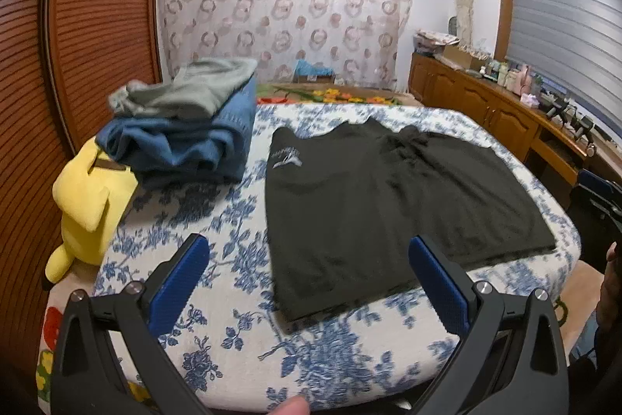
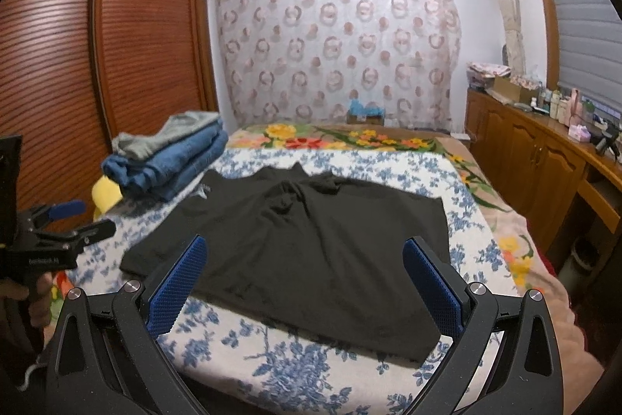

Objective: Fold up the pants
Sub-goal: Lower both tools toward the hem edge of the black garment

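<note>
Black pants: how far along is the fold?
Done: the black pants lie spread flat on the floral sheet, and a stack of folded clothes sits at the far left. In hand: nothing; the left gripper and right gripper are both open above the near edge. Left: every fold; no crease shows yet.

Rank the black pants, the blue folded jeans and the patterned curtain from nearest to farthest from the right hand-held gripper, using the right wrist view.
From the right hand-held gripper:
1. Black pants: spread flat on the bed straight ahead, nearest edge between its fingers.
2. Blue folded jeans: stacked far left.
3. Patterned curtain: on the back wall.
</note>
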`<state>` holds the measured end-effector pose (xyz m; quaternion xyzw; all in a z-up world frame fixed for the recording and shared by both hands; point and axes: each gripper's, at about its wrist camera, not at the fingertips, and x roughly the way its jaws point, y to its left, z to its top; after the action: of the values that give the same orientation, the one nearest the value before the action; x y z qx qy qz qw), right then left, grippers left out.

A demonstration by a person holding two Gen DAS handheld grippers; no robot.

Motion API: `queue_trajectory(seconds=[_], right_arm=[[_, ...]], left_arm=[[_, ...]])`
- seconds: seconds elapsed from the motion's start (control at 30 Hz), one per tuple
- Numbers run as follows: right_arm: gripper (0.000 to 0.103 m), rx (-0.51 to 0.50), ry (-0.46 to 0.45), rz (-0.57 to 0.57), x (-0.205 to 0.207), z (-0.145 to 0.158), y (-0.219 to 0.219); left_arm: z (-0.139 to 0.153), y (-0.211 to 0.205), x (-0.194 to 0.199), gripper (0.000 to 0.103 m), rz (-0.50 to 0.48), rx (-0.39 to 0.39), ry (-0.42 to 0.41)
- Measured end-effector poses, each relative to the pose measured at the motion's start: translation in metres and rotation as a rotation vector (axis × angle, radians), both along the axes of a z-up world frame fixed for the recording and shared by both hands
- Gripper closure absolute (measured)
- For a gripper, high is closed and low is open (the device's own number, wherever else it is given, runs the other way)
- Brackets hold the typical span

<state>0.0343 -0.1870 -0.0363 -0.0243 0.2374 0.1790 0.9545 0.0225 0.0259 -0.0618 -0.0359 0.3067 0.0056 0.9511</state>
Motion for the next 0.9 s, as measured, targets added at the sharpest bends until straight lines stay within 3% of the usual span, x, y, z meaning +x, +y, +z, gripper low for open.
queue_trajectory(seconds=[0.33, 0.5, 0.67, 0.9], right_arm=[[0.003, -0.047, 0.125, -0.007, 0.028, -0.052, -0.009], [0.01, -0.061, 0.173, -0.005, 0.035, -0.07, -0.014], [0.029, -0.069, 0.207, -0.005, 0.038, -0.079, -0.018], [0.038, -0.078, 0.23, -0.022, 0.04, -0.089, -0.022]], left_arm=[[-0.032, 0.02, 0.003, 0.002, 0.012, -0.018, 0.06], [-0.041, 0.025, 0.002, 0.007, -0.005, -0.05, 0.087], [-0.046, 0.026, -0.001, 0.019, -0.024, -0.067, 0.102], [-0.049, 0.029, -0.004, 0.051, -0.04, -0.109, 0.109]])
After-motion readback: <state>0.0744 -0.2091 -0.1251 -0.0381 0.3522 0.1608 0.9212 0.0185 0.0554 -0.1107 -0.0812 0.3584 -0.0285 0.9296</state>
